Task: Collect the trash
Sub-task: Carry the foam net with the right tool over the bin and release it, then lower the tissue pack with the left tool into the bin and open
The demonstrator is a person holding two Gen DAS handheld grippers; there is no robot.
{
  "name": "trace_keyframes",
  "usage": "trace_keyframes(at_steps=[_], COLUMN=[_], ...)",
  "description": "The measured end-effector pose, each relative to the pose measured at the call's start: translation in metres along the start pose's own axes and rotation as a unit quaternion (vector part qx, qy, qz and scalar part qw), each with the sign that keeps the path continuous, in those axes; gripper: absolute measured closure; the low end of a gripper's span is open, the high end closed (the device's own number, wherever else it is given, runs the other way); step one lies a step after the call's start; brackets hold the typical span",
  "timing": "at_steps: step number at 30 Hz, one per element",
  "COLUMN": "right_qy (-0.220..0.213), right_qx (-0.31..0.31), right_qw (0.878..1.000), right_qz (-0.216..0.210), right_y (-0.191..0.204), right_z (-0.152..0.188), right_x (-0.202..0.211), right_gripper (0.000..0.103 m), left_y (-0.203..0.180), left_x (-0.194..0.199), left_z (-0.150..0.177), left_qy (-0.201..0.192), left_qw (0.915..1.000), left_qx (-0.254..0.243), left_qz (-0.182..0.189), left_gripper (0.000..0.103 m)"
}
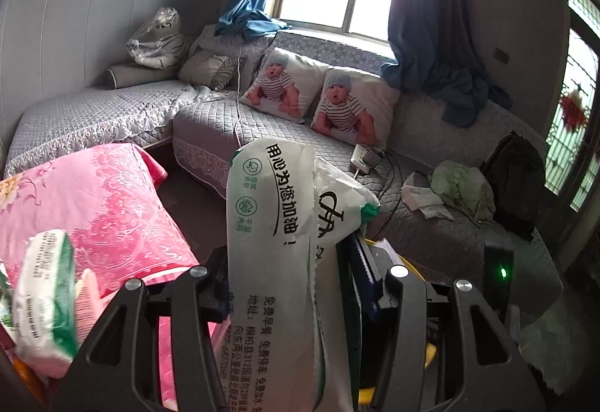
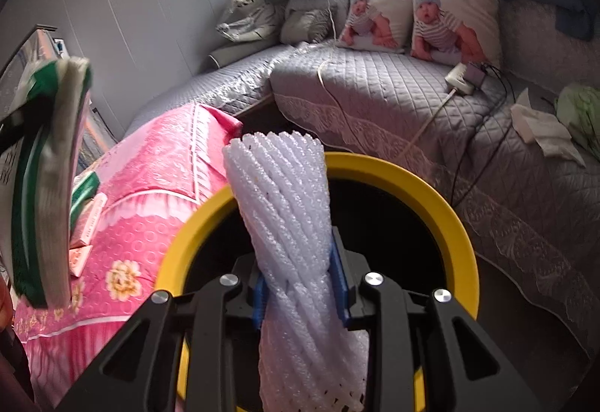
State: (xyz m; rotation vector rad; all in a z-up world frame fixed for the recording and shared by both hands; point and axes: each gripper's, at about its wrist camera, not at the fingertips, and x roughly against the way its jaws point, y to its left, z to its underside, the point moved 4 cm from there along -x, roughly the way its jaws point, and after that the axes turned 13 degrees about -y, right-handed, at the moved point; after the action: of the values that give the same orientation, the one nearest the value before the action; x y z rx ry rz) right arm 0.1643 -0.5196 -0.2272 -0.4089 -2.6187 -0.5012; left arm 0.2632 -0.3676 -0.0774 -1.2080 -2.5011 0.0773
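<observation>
My left gripper [image 1: 296,284] is shut on a white paper bag [image 1: 273,224] with green and black print, held upright between the fingers. My right gripper [image 2: 302,284] is shut on a white foam net sleeve [image 2: 288,209] and holds it over the open mouth of a yellow-rimmed black trash bin [image 2: 442,202]. A bit of the bin's yellow rim [image 1: 431,355] shows low in the left wrist view. The bag in my left gripper also shows blurred at the left edge of the right wrist view [image 2: 45,179].
A table with a pink floral cloth [image 2: 150,194] stands left of the bin, with small boxes [image 2: 88,220] on it. A grey quilted sofa [image 2: 393,93] lies behind, holding baby-print cushions [image 1: 300,89], a power strip [image 2: 463,80], crumpled tissue [image 2: 540,127] and a green cloth [image 1: 463,187].
</observation>
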Motion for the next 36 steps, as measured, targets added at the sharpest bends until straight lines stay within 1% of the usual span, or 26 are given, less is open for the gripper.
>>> trace_keyframes(at_steps=[3,5,7,9,12,14,16,20,23,26,28,32,34,35,36], right_qy=[0.004,0.002,-0.002,-0.009,-0.016,-0.025,-0.040,-0.075,-0.098,-0.112,-0.118,-0.121,-0.121,-0.121,-0.120], right_qx=[-0.013,-0.014,-0.019,-0.032,-0.051,-0.058,-0.073,-0.116,-0.132,-0.131,-0.130,-0.126,-0.122,-0.122,-0.122], right_qw=[1.000,1.000,1.000,0.999,0.999,0.998,0.996,0.990,0.986,0.984,0.984,0.984,0.984,0.984,0.984], right_qz=[0.000,0.001,0.005,0.004,0.003,0.011,0.021,0.029,0.029,0.034,0.037,0.039,0.042,0.041,0.040], right_y=[-0.009,-0.012,-0.017,-0.024,-0.034,-0.039,-0.047,-0.067,-0.079,-0.084,-0.085,-0.083,-0.081,-0.080,-0.078], right_z=[0.000,-0.001,-0.001,-0.003,-0.008,-0.011,-0.015,-0.026,-0.035,-0.039,-0.041,-0.042,-0.042,-0.042,-0.042], right_x=[-0.001,0.001,0.002,0.004,0.008,0.014,0.025,0.054,0.073,0.088,0.096,0.105,0.107,0.108,0.109], right_gripper=[0.077,0.072,0.055,0.045,0.044,0.044,0.044,0.043,0.038,0.038,0.038,0.037,0.037,0.037,0.037], left_y=[-0.007,-0.013,-0.017,-0.022,-0.026,-0.029,-0.032,-0.042,-0.045,-0.044,-0.042,-0.033,-0.030,-0.030,-0.030], left_x=[-0.020,-0.031,-0.037,-0.043,-0.049,-0.055,-0.061,-0.080,-0.090,-0.092,-0.091,-0.084,-0.082,-0.082,-0.083], left_z=[0.004,0.006,0.007,0.010,0.012,0.014,0.018,0.033,0.047,0.055,0.057,0.056,0.055,0.056,0.056], left_qy=[0.008,0.012,0.013,0.014,0.019,0.023,0.030,0.051,0.071,0.077,0.079,0.079,0.081,0.088,0.092], left_qw=[0.9998,0.9997,0.9996,0.9996,0.9995,0.9995,0.9994,0.9986,0.9973,0.9964,0.9962,0.9956,0.9956,0.9952,0.9950], left_qx=[0.016,0.023,0.024,0.026,0.025,0.020,0.014,0.004,0.018,0.036,0.037,0.051,0.047,0.043,0.039], left_qz=[0.000,0.004,0.003,0.004,0.006,0.008,0.006,0.007,0.006,0.009,0.004,0.003,-0.003,0.000,-0.004], left_gripper=[0.055,0.055,0.055,0.055,0.054,0.054,0.054,0.051,0.045,0.038,0.035,0.031,0.025,0.021,0.021])
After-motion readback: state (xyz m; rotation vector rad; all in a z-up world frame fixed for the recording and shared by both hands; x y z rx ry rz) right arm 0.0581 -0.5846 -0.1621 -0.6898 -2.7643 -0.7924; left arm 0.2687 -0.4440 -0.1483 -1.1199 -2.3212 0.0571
